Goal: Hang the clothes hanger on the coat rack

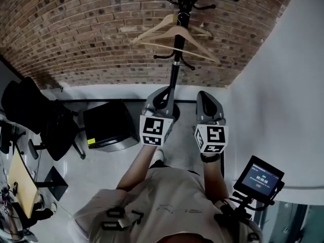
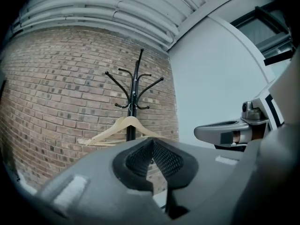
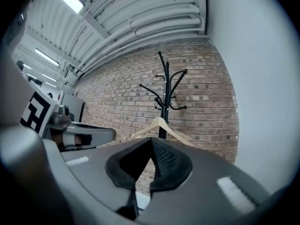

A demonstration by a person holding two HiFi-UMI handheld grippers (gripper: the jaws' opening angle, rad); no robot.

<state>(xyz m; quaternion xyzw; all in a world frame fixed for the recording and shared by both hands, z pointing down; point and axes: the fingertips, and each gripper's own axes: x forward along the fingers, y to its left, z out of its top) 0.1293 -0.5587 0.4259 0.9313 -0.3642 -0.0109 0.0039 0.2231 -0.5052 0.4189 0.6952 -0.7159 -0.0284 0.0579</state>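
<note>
Left gripper [image 2: 151, 143] and right gripper [image 3: 151, 142] fingers together, empty. Hanger [image 1: 174, 36] on coat rack [image 1: 175, 72] well ahead of them, long axis crosswise.

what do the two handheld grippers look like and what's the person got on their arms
The left gripper and the right gripper both have smooth grey moulded shells, each bearing a white cube with black square markers. Their pads are black with a fine mesh texture. The person wears a pale short-sleeved T-shirt and a dark band on the right wrist.
</note>
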